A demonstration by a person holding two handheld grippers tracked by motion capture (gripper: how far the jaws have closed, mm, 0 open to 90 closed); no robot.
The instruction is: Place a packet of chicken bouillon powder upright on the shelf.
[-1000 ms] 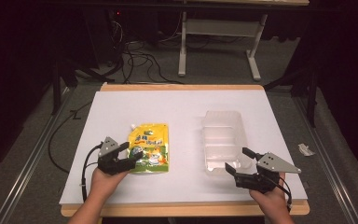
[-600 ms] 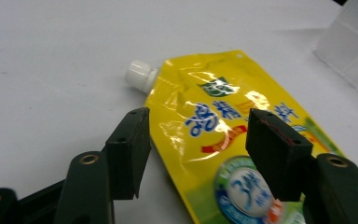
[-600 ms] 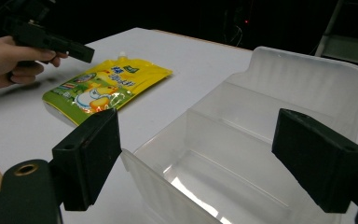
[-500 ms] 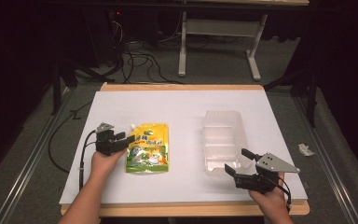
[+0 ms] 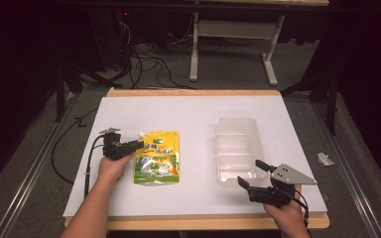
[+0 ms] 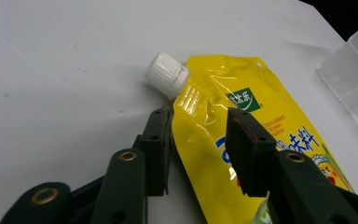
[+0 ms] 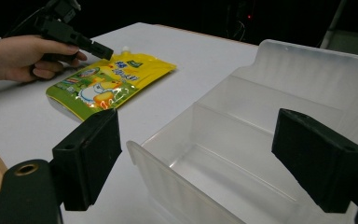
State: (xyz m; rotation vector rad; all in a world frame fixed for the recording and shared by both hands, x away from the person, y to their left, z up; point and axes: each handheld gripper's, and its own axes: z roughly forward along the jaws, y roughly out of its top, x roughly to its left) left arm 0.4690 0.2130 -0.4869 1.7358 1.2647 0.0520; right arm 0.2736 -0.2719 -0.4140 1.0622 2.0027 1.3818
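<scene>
The white tabletop (image 5: 193, 114) lies bare over its far half and between the two things on it, so there is open room ahead of both pairs of jaws. The clear plastic bin (image 5: 238, 148) stands just ahead of the right gripper (image 5: 254, 173); its near rim (image 7: 168, 172) sits between those jaws, which stand wide and touch nothing. The yellow spout pouch (image 5: 158, 157) lies flat, well apart from the bin across bare tabletop. The left gripper (image 6: 198, 140) is at the pouch's upper left corner: one jaw rests on the tabletop just outside the pouch's edge, the other is over its printed face, so the edge runs between them. Those jaws have just been closing (now about half shut), and whether the pads press the pouch yet I cannot tell. The white screw cap (image 6: 166, 73) lies just beyond the jaw tips, free.
</scene>
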